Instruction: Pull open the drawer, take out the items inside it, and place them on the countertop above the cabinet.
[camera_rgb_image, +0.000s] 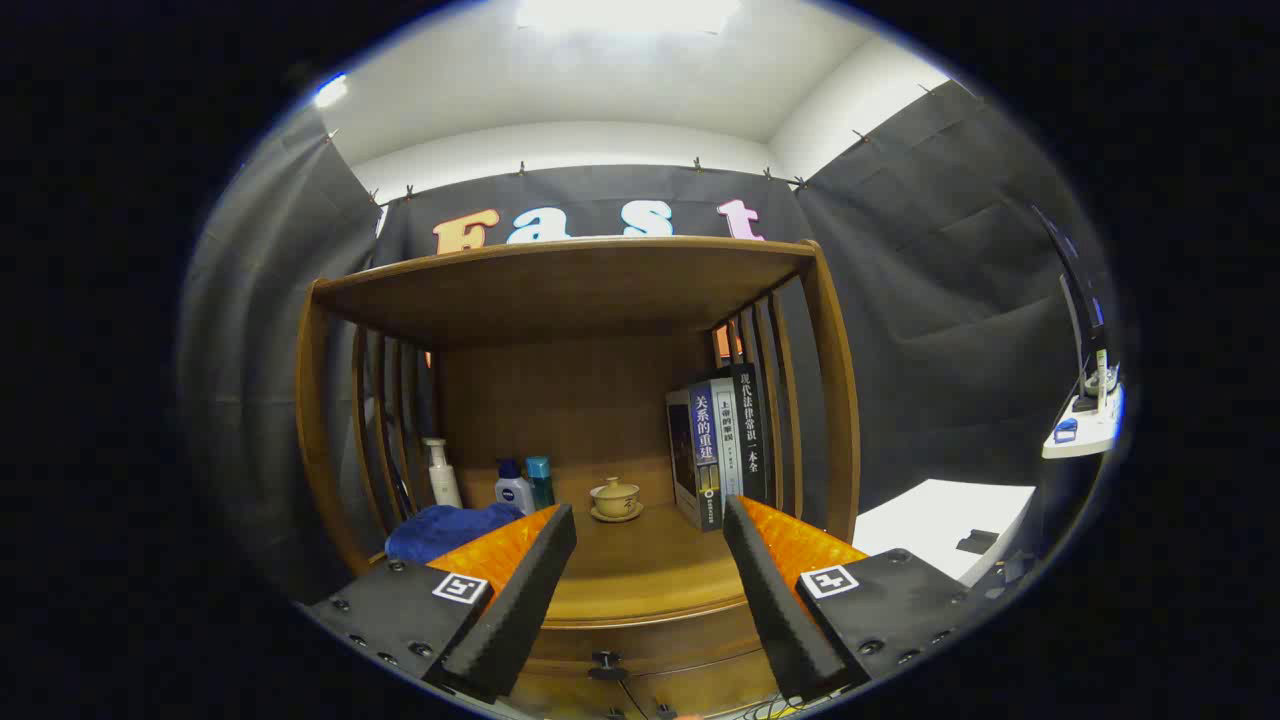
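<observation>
My gripper (648, 522) stands open, with nothing between its fingers, facing a wooden cabinet. Its countertop (640, 580) lies between and just beyond the fingers. Below the countertop's front edge I see the drawer front with a small dark knob (606, 662), low between the fingers; the drawer looks shut and its contents are hidden. An upper shelf board (570, 285) roofs the countertop space.
On the countertop stand a white pump bottle (440, 472), two small bottles (525, 484), a lidded tea cup on a saucer (616, 498), several upright books (718, 445) at the right, and a blue cloth (445, 528) by the left finger. A white table (945, 520) stands to the right.
</observation>
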